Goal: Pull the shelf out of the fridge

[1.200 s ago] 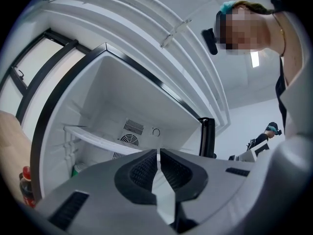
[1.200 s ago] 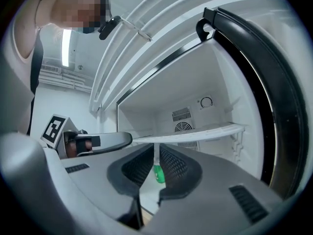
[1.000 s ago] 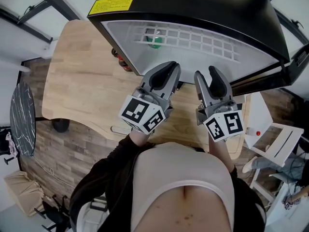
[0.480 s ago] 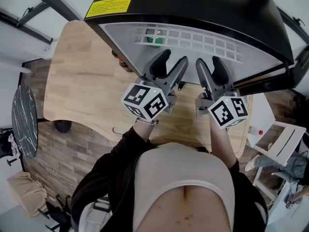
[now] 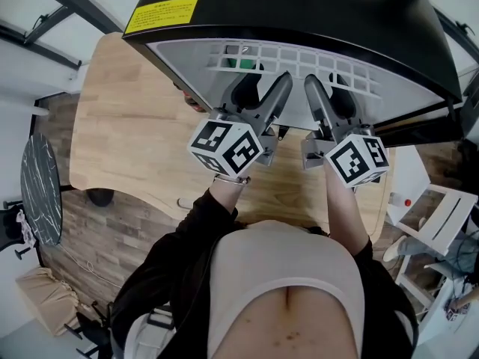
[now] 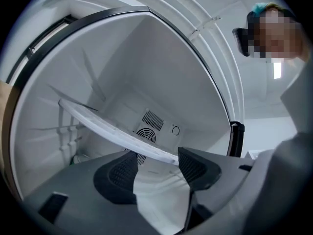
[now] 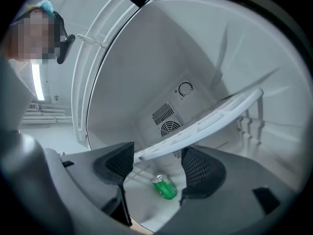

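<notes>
The black fridge [image 5: 299, 6] stands open on the wooden table [image 5: 127, 126]. Its white wire shelf [image 5: 299, 57] sits inside, tilted in both gripper views. My left gripper [image 5: 263, 88] and right gripper [image 5: 327, 90] reach side by side into the opening, both open; their jaws have just been opening. In the left gripper view the shelf's front edge [image 6: 117, 131] crosses just beyond the left gripper [image 6: 156, 173], with the pads not pressing it. In the right gripper view the shelf's front edge [image 7: 205, 121] runs past the right gripper [image 7: 159, 168], also ungripped.
A green can [image 7: 164, 186] lies on the fridge floor below the shelf, also seen through the shelf [image 5: 241, 63]. The fridge's back wall has a fan grille [image 6: 146, 131]. A white stool [image 5: 434, 215] stands at the right beyond the table.
Both grippers have moved forward into the fridge opening. The left jaws went from shut to open, and the right jaws spread wider.
</notes>
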### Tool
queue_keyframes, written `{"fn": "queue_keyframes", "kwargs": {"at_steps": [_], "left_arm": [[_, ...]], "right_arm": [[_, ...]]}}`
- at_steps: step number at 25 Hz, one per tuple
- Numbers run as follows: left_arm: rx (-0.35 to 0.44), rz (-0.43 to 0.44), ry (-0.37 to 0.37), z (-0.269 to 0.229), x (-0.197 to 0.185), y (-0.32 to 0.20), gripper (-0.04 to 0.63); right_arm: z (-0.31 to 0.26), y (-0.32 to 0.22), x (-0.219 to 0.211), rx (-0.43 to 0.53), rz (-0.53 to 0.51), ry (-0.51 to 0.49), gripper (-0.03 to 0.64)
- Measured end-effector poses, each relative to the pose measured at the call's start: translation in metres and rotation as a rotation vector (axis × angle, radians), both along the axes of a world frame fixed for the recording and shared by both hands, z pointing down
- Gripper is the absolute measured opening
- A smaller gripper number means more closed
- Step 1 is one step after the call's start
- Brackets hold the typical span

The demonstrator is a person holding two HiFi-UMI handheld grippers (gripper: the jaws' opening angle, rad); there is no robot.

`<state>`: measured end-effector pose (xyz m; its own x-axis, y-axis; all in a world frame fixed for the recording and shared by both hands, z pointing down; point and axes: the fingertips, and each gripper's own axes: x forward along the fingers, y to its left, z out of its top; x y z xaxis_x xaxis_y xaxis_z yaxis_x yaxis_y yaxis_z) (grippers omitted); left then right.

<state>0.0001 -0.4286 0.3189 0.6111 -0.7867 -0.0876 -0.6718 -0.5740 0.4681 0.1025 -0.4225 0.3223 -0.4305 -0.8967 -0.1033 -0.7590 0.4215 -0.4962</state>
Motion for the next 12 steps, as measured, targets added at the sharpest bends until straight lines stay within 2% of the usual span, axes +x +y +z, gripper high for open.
{"fn": "queue_keyframes", "kwargs": {"at_steps": [12], "left_arm": [[-0.023,-0.007,0.045,-0.003,0.002,-0.023,0.267]], "right_arm": [[-0.002,-0.024,0.001,-0.026,0.044,-0.104,0.308]]}}
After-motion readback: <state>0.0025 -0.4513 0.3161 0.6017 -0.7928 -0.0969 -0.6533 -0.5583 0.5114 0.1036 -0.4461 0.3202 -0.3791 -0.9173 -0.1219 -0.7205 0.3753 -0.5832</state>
